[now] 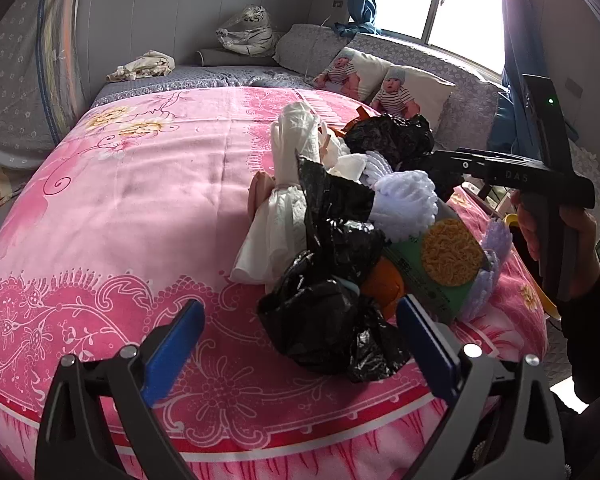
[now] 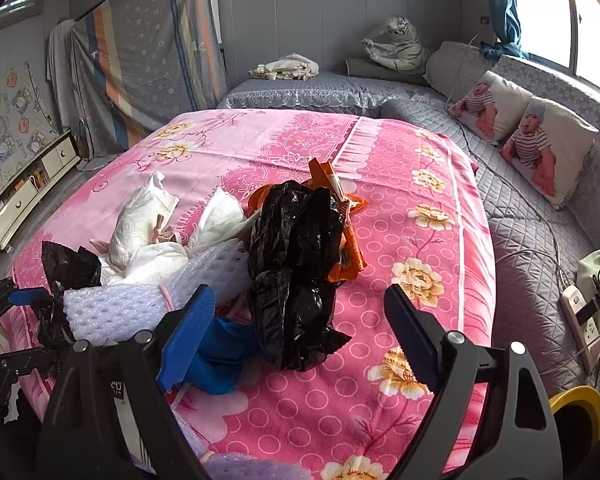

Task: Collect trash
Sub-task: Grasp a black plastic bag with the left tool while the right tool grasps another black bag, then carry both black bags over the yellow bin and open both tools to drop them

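Observation:
A pile of trash lies on the pink bedspread (image 1: 132, 208). In the left wrist view my left gripper (image 1: 300, 336) is open, its jaws on either side of a crumpled black plastic bag (image 1: 324, 320). Behind it lie white tissue paper (image 1: 284, 208), white foam netting (image 1: 408, 200) and a green noodle packet (image 1: 440, 268). My right gripper's body (image 1: 540, 176) shows at the right. In the right wrist view my right gripper (image 2: 300, 316) is open over another black bag (image 2: 296, 264) that lies on an orange wrapper (image 2: 348, 252). A blue bag (image 2: 220, 352) lies by its left finger.
A yellow-rimmed bin (image 2: 580, 412) stands at the bed's right side. Baby-print pillows (image 2: 540, 144) and a plush tiger (image 2: 400, 48) lie on the grey quilted bed (image 2: 540, 240). A power strip (image 2: 580, 320) with cables lies at the right. Drawers (image 2: 24, 196) stand at the left.

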Available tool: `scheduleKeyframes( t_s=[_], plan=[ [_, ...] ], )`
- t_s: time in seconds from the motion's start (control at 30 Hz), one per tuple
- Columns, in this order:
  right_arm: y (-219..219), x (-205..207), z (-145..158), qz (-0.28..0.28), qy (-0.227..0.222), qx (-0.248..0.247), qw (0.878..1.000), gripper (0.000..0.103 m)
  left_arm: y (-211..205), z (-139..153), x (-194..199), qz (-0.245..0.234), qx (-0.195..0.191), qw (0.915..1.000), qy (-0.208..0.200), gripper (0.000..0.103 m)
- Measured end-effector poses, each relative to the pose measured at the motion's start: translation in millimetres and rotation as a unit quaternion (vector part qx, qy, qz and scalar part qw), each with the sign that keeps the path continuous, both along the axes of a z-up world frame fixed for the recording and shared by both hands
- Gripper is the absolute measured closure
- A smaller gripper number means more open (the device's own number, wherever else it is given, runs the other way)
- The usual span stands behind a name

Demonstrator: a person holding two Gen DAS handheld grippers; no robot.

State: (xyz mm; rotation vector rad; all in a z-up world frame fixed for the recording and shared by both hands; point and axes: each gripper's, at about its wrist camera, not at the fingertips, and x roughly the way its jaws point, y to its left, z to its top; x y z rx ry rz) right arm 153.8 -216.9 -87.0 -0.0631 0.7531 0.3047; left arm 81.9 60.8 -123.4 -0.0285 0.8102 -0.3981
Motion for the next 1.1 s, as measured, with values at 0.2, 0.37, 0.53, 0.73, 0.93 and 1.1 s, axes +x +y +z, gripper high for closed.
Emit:
scheduleKeyframes(
  t_s=[0.2, 0.37, 0.53, 0.73, 0.93, 1.1],
  plan=[
    [-3.9, 17.6, -15.7, 0.01, 0.05, 0.023, 0.998, 0.03, -11.8, -7.2, 9.3, -0.019, 0.006, 0.9996, 0.019, 0.042],
    [-8.9, 29.3, -26.7, 0.013, 0.094, 0.063, 0.993, 0.067, -14.3, -12.5, 12.1, -0.019, 0.003, 0.9994, 0.03, 0.072],
    [-16.6, 33.6, -30.1, 0.02, 0.126, 0.112, 0.986, 0.083, -2.0, -6.4, 8.3, -0.008, -0.023, 0.9994, 0.025, 0.076],
    [-23.7, 11.4, -3.1, 0.02, 0.081, 0.149, 0.985, 0.086, 18.5, 15.1, -11.2, 0.008, -0.047, 0.9986, -0.024, 0.076],
    [-27.1, -17.7, 35.5, 0.018, 0.016, 0.178, 0.984, 0.086, 39.7, 36.4, -22.4, 0.05, -0.052, 0.9954, -0.063, 0.076],
    [-26.8, -35.2, 47.7, 0.009, 0.002, 0.184, 0.983, 0.086, 40.7, 47.7, -22.2, 0.056, -0.047, 0.9942, -0.079, 0.076]
  ],
)
